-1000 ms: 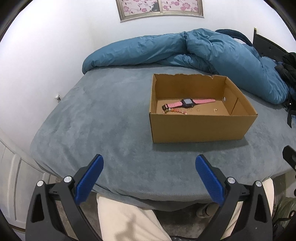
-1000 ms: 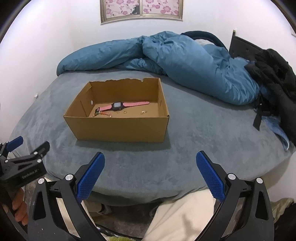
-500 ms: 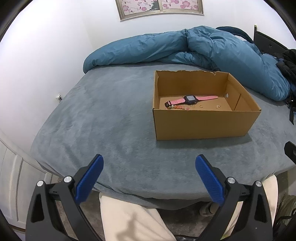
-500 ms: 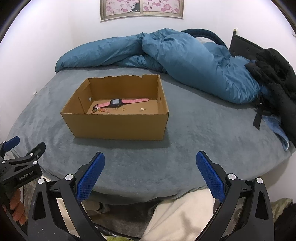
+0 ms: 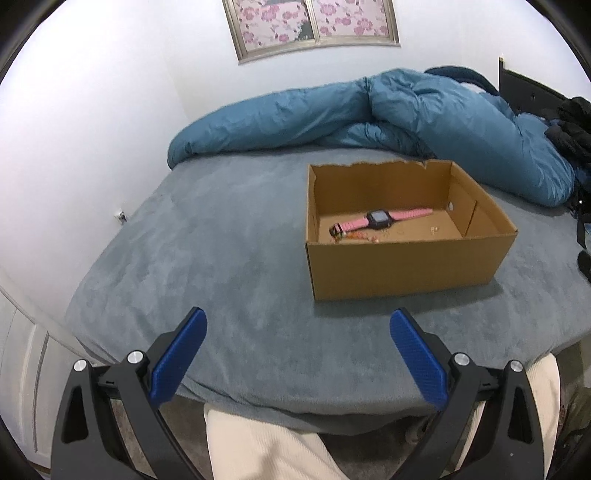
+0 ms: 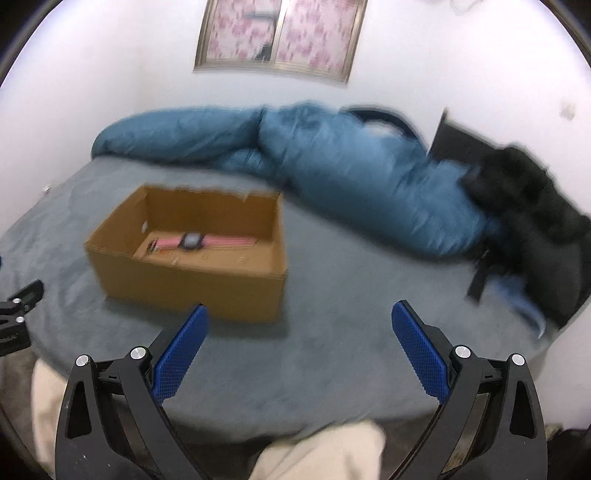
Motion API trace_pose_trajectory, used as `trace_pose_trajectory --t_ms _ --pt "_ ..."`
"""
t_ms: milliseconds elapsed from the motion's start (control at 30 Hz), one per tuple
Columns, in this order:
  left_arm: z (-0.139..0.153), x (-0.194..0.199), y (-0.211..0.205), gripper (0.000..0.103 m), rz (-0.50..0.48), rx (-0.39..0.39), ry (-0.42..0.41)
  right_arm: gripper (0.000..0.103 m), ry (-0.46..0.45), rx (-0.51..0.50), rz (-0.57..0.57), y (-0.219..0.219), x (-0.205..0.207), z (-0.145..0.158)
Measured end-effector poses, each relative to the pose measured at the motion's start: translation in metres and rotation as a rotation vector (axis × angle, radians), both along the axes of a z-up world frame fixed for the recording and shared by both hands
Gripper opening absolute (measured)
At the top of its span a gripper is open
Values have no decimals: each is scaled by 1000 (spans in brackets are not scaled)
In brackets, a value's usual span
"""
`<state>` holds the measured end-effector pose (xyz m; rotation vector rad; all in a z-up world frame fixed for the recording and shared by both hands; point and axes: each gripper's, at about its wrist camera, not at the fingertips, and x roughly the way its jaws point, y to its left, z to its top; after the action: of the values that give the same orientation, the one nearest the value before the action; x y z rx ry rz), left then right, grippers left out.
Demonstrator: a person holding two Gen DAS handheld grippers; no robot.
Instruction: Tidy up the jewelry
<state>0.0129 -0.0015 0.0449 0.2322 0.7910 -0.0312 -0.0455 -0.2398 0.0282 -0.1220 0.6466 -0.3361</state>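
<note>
Left wrist view: left gripper [image 5: 297, 326] spread wide, empty, above grey bed [image 5: 221, 258]; blue duvet [image 5: 369, 114] behind. Cardboard box [image 5: 402, 266] holds 1 pink watch [image 5: 380, 219], beads [image 5: 354, 236].

Right wrist view, blurred: right gripper [image 6: 299, 321] spread, empty; box [image 6: 184, 280] left, black clothing [image 6: 535, 206] right.

A bed covered with a grey plush blanket [image 5: 229, 236] is seen against a plain white wall [image 5: 92, 92]. A rumpled blue quilt [image 5: 369, 114] is heaped along the bed's far edge, below a silver-framed pink floral picture [image 5: 314, 27].
</note>
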Motion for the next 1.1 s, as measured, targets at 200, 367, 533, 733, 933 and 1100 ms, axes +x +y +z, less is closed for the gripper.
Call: trace_pose_trajectory --t_ms 200,367,533,733,933,1100 --pt "6 3 2 97 20 -37 -10 95 -149 -42 -48 -3 -13 16" --pt "12 5 3 97 8 -73 54 95 -13 205 -41 -21 -5 19" --pt "14 11 2 97 23 -67 134 95 129 289 -62 -19 5 8" --pt "17 17 -6 97 14 -29 163 95 219 280 -26 -5 12 3" --pt "19 22 -13 97 -5 -11 171 95 235 278 -13 -1 26 7" --pt "21 32 -16 97 -15 1 169 95 243 277 0 -1 39 9"
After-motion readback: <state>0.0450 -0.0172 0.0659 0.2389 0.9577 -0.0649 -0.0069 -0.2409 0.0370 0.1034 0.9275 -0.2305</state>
